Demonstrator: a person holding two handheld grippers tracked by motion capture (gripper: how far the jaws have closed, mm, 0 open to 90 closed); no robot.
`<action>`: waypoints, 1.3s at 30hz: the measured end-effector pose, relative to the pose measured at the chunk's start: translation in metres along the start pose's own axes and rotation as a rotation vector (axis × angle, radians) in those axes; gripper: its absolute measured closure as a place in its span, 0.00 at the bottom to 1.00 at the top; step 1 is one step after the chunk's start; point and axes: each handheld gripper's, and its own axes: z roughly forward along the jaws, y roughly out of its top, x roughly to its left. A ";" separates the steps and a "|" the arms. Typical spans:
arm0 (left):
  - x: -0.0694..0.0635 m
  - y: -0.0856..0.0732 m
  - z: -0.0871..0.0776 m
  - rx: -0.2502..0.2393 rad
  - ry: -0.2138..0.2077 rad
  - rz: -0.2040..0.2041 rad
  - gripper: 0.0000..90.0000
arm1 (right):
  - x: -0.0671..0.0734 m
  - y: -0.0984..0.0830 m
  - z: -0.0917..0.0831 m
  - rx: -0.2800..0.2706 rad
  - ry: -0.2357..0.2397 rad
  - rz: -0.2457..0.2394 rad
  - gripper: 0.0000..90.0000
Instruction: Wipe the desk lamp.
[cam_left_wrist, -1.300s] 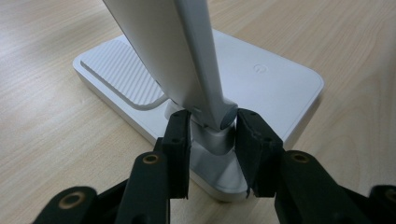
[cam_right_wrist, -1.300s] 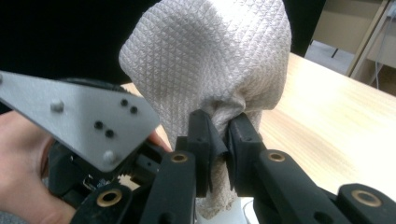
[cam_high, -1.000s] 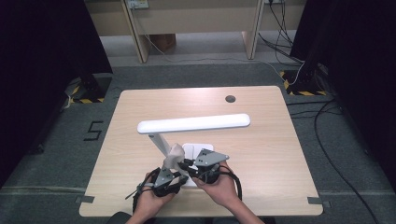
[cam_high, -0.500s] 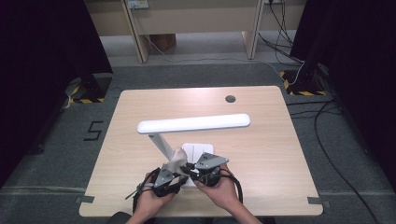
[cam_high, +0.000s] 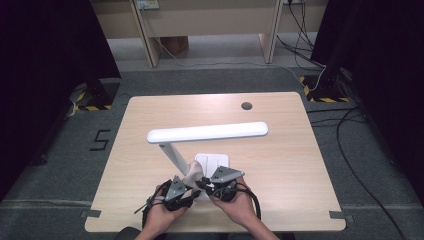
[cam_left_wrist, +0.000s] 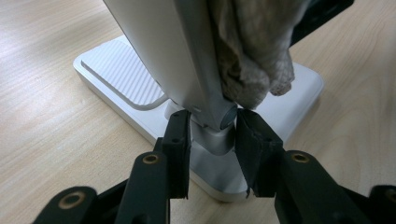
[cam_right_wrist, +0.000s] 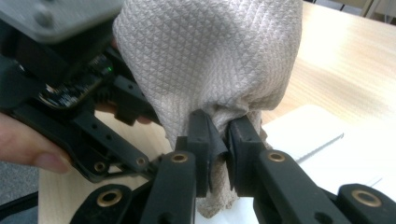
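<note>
Pinching cloth against the lamp stem, near table edge.

light wood table; white desk lamp base resting on near edge.

Even overhead light, dark surroundings, blurred close-ups.

Table: light wood, centre of frame.
Hole: dark, round, upper right of tabletop.
Floor mark "5": left of table.
Cables: right floor.
</note>
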 end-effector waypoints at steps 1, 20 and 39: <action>0.000 0.000 0.000 0.000 0.000 -0.002 0.73 | -0.001 -0.001 0.001 0.003 0.000 0.002 0.91; -0.001 0.001 -0.001 0.006 -0.005 0.014 0.71 | -0.012 -0.017 0.009 0.060 -0.016 0.039 0.91; 0.013 0.038 -0.067 -0.198 0.027 -0.103 0.43 | -0.013 -0.020 -0.021 0.122 -0.031 -0.036 0.91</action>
